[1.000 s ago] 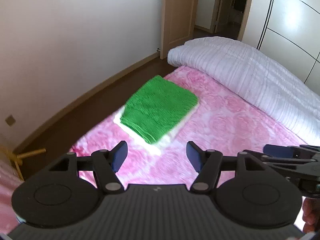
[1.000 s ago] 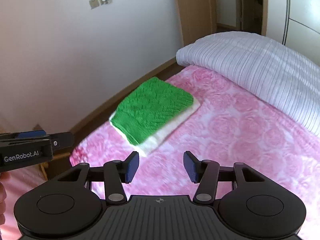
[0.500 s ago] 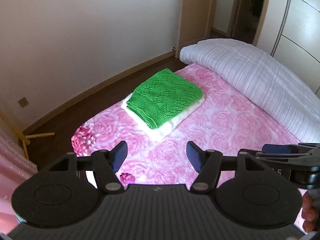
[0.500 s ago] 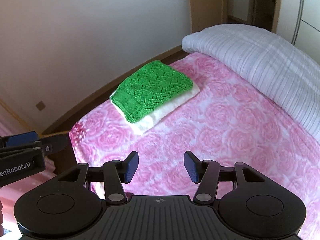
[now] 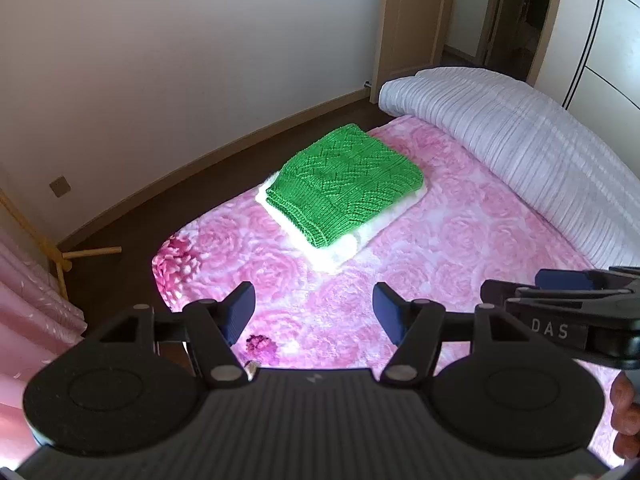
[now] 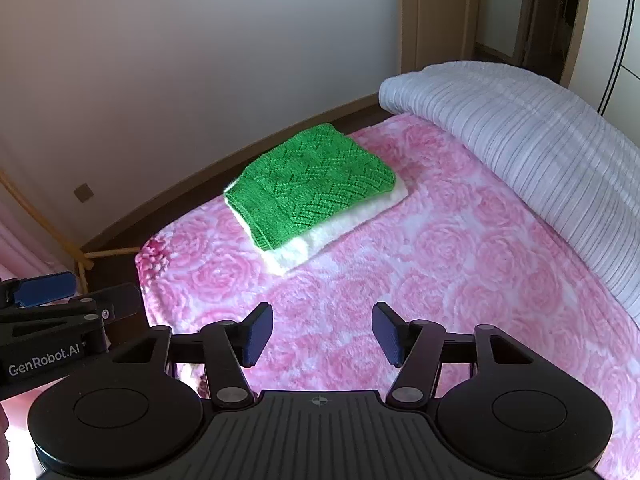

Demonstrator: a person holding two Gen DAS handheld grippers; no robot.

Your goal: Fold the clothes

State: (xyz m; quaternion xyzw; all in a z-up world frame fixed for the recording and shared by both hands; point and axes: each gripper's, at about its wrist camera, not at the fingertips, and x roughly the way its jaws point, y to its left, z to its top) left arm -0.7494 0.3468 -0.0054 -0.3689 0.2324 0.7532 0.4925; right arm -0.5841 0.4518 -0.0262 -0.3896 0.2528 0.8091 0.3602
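- Left wrist view: the left gripper hangs empty, fingers apart, above the pink bed; a folded green sweater lies on a white garment near the bed's corner.
- Right wrist view: the right gripper, fingers just widened with nothing between them, faces the same stack.

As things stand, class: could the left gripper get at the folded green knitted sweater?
Probably yes. The left gripper is open and empty, and only bare pink rose-patterned blanket lies between it and the folded green knitted sweater, which sits uncovered on a folded white garment.
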